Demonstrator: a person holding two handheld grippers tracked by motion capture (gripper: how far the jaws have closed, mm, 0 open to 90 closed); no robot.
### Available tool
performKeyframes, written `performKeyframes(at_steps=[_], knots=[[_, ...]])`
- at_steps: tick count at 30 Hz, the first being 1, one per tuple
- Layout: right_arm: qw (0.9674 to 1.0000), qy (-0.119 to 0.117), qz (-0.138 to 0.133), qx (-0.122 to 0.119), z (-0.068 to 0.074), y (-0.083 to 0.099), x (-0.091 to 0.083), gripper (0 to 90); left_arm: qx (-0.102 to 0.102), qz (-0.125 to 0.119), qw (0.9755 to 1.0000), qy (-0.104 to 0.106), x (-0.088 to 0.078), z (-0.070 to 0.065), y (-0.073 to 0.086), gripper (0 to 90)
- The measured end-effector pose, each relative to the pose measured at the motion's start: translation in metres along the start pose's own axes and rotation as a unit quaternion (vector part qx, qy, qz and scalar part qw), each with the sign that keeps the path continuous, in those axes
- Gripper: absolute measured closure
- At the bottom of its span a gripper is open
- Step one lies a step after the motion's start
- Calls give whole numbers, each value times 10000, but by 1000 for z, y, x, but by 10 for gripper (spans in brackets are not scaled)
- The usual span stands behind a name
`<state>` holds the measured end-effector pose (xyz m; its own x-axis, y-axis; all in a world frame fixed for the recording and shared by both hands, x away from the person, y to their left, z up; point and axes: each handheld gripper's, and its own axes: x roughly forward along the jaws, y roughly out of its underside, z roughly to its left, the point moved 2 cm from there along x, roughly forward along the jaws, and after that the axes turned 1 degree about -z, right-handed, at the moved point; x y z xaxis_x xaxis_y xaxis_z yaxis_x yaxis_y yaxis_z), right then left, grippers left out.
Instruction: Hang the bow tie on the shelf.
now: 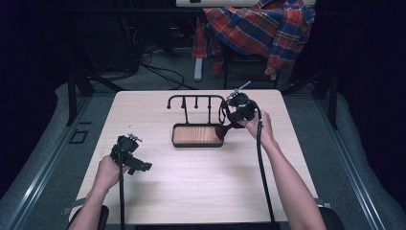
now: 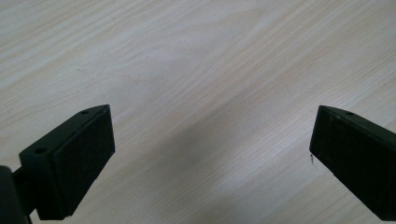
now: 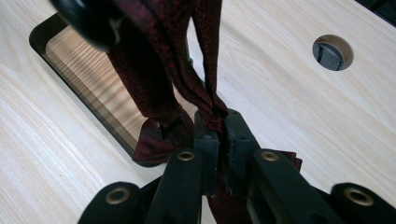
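A dark red fabric band (image 3: 159,88) hangs from the right end of a black hook rack (image 1: 195,101) that stands on a wooden tray base (image 1: 197,135). My right gripper (image 3: 219,128) is shut on the lower part of the band, its jaws pinching the cloth just above the tray's near corner. In the high view that gripper (image 1: 234,117) sits beside the rack's right end with the band (image 1: 223,128) drooping below it. My left gripper (image 1: 139,166) hovers over the bare table at the left, jaws wide open (image 2: 210,154) with nothing between them.
The light wood table (image 1: 201,182) has a round cable hole (image 3: 332,52) near the rack. A plaid shirt (image 1: 261,26) drapes over a chair behind the table. Cables lie on the floor beyond the far edge.
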<state>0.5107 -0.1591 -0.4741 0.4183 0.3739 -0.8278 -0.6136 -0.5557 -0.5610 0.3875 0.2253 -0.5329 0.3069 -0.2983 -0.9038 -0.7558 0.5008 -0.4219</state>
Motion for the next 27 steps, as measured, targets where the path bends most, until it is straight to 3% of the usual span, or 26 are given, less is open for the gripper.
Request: performKeyframes(at_steps=[7,21,27], knots=[[10000,-25,21,54,-1,1,3,829,-1,0,10000,0,0,0,0,1],[9998,-78,-153,79,-1,1,-6,628,-4,-1,10000,0,0,0,0,1],[9999,-16,-112,7,0,2,-17,528,-6,-2,10000,-5,0,0,0,1]])
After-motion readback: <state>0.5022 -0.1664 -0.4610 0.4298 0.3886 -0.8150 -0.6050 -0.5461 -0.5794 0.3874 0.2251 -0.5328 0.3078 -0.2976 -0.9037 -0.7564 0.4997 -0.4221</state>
